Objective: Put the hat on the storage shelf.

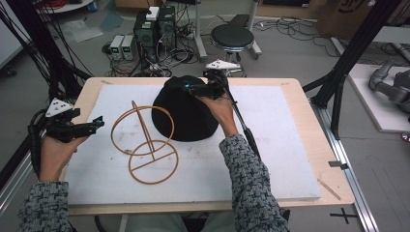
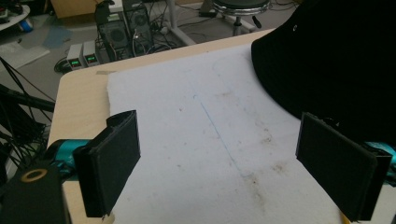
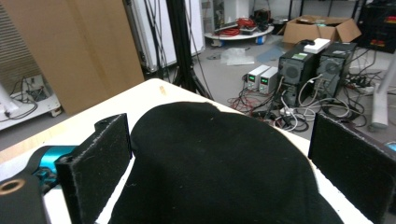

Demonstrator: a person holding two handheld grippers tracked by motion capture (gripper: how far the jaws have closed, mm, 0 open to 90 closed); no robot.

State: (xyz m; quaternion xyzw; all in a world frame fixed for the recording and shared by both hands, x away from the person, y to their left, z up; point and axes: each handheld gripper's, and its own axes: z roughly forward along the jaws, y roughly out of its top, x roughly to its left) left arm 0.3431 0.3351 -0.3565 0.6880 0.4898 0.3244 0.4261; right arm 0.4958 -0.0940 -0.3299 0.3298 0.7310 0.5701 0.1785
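A black hat lies crown up on the white mat in the middle of the table. My right gripper hovers over its far right side, open, with the hat's crown between and below its wide-apart jaws. A wooden wire stand made of rings and a rod stands left of the hat. My left gripper is held at the mat's left edge, open, with nothing between its fingers; the hat's brim shows beyond it at the upper right.
The mat covers most of a light wooden table. Beyond the far edge stand a black stool, computer towers and tangled cables on the floor. Black frame posts rise at the right.
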